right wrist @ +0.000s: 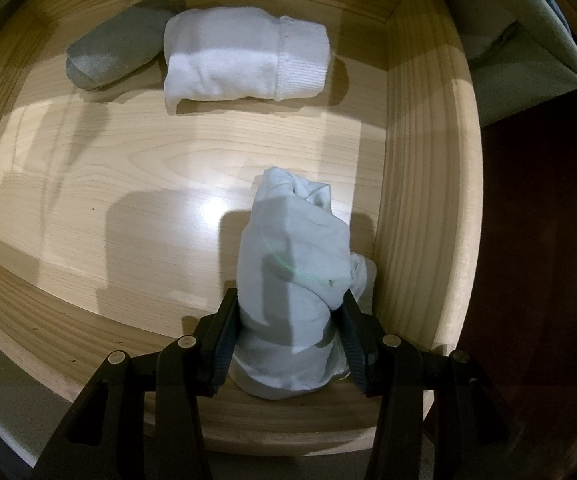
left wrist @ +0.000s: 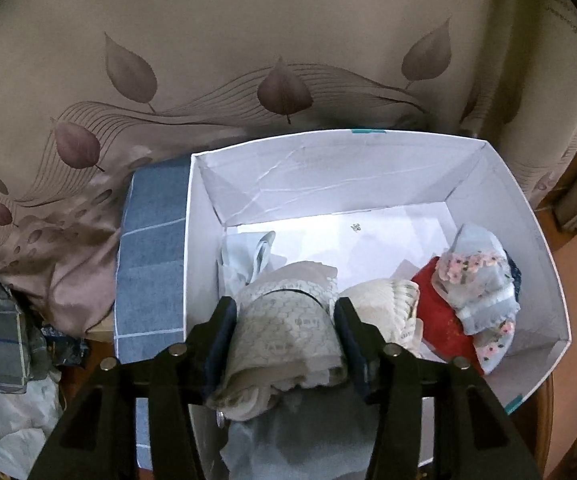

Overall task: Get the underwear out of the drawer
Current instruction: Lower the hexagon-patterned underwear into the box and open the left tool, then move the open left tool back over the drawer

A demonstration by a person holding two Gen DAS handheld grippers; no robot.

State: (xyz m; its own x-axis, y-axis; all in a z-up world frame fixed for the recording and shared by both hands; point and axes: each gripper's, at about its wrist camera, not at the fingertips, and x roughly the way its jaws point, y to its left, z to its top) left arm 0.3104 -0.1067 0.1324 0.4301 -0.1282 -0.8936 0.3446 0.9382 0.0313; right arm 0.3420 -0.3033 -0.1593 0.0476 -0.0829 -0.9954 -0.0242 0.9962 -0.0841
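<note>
Pale-blue underwear (right wrist: pixel 294 280) pinched in right claw (right wrist: pixel 288 334) | above drawer (right wrist: pixel 420 208)

Both tongs (left wrist: pixel 286 320) (right wrist: pixel 288 320) seemingly clamped.

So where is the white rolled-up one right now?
In the right wrist view, the white roll lies at the far end of the wooden drawer, right beside the grey roll on its left.

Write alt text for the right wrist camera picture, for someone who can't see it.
The right gripper clamps a pale blue rolled garment inside a light wooden drawer. Farther back on the drawer floor lie a white rolled garment and a grey one.
</note>
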